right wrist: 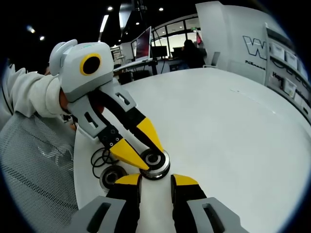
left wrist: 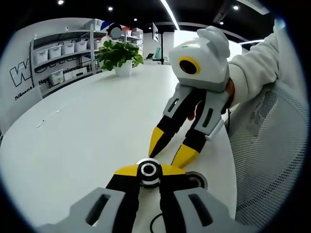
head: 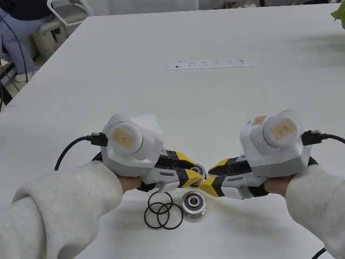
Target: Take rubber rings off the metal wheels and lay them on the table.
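Our left tongs (head: 194, 172) are clamped on a wheel (right wrist: 156, 160) and hold it above the table (head: 215, 108). The hub face of this wheel is turned up, so its axis stands near upright. Our right tongs (right wrist: 156, 180) are apart, with the tips just beside the same wheel. A second wheel (head: 193, 204) lies flat on the table below, hub up. Three black rings (head: 161, 211) lie overlapping just beside it, on its left.
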Demonstrator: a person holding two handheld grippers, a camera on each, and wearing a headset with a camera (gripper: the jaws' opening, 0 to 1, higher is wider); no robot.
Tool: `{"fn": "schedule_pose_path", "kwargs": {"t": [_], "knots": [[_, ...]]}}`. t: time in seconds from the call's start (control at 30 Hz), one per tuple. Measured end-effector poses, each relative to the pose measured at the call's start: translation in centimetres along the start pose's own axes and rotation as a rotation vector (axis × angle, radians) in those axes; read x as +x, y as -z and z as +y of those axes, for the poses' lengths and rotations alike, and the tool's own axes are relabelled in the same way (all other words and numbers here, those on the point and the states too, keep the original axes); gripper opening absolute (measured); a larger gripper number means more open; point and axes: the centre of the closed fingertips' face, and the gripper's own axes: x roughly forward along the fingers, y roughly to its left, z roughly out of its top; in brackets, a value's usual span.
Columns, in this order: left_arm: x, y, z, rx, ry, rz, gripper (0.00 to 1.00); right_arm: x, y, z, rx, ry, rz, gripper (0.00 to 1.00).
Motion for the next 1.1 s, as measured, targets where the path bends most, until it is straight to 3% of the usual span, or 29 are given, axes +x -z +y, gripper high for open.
{"fn": "schedule_pose_path", "kwargs": {"t": [0.33, 0.4, 0.7, 0.97, 1.1], "knots": [[-0.05, 0.07, 0.00, 0.012, 0.009, -0.026, 0.09, 0.41, -0.11, -0.01, -0.018, 0.012, -0.018, 0.19], [-0.21, 0.40, 0.07, 0.010, 0.005, -0.010, 0.08, 0.46, -0.06, 0.01, -0.027, 0.009, -0.018, 0.17], [-0.09, 0.20, 0.14, 0.012, 0.005, -0.018, 0.08, 0.39, -0.03, 0.13, -0.070, -0.001, -0.013, 0.15], [-0.11, 0.23, 0.26, 0.000, -0.001, -0.015, 0.08, 0.22, 0.17, -0.11, -0.096, 0.005, 0.000, 0.02], [-0.09, 0.14, 0.21, 0.000, -0.003, -0.017, 0.08, 0.24, 0.15, -0.10, -0.090, 0.007, -0.004, 0.02]]}}
